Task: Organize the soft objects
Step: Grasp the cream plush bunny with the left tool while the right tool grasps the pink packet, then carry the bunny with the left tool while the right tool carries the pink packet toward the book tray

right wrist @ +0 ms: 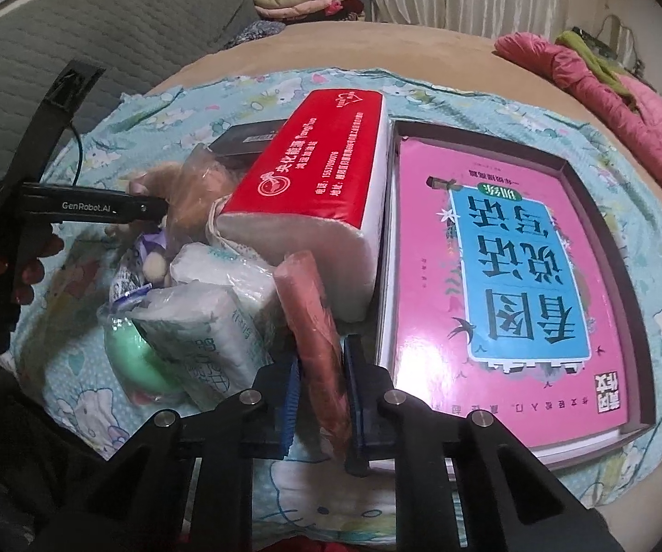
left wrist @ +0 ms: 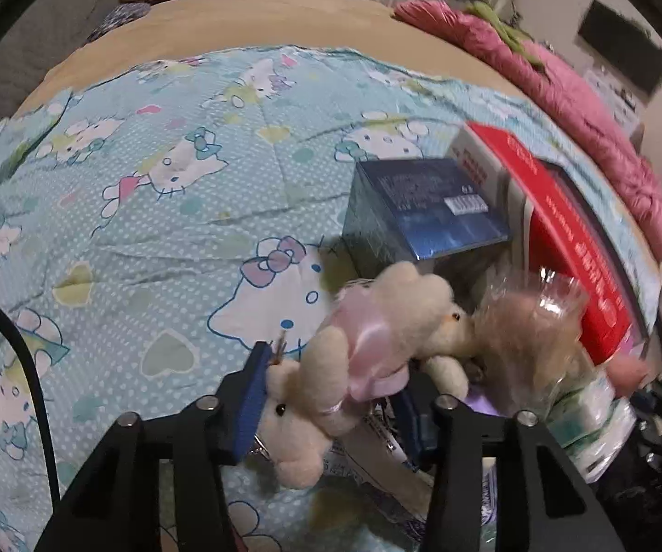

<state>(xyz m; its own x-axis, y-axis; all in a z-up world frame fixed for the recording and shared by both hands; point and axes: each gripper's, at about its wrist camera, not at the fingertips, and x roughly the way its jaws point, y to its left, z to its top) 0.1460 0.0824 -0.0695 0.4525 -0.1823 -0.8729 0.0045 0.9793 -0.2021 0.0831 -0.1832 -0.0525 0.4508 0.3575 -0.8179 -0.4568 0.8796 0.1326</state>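
Note:
My left gripper (left wrist: 331, 395) is shut on a cream plush toy with a pink ribbon (left wrist: 331, 368) and holds it over the Hello Kitty blanket (left wrist: 147, 207). A brown plush in clear wrap (left wrist: 528, 331) lies just right of it. My right gripper (right wrist: 319, 395) is shut on a reddish-pink soft roll (right wrist: 312, 322) that leans by the red tissue pack (right wrist: 312, 175). In the right wrist view the left gripper (right wrist: 101, 204) reaches into the pile at the left, its tips hidden by the wrapped brown plush (right wrist: 193, 193).
A blue box (left wrist: 423, 207) stands beside the red tissue pack (left wrist: 561, 230). White tissue packs (right wrist: 211, 322), a green round object (right wrist: 133, 359) and a tray with a pink book (right wrist: 505, 285) lie on the bed. A pink quilt (right wrist: 630, 106) lies at the right edge.

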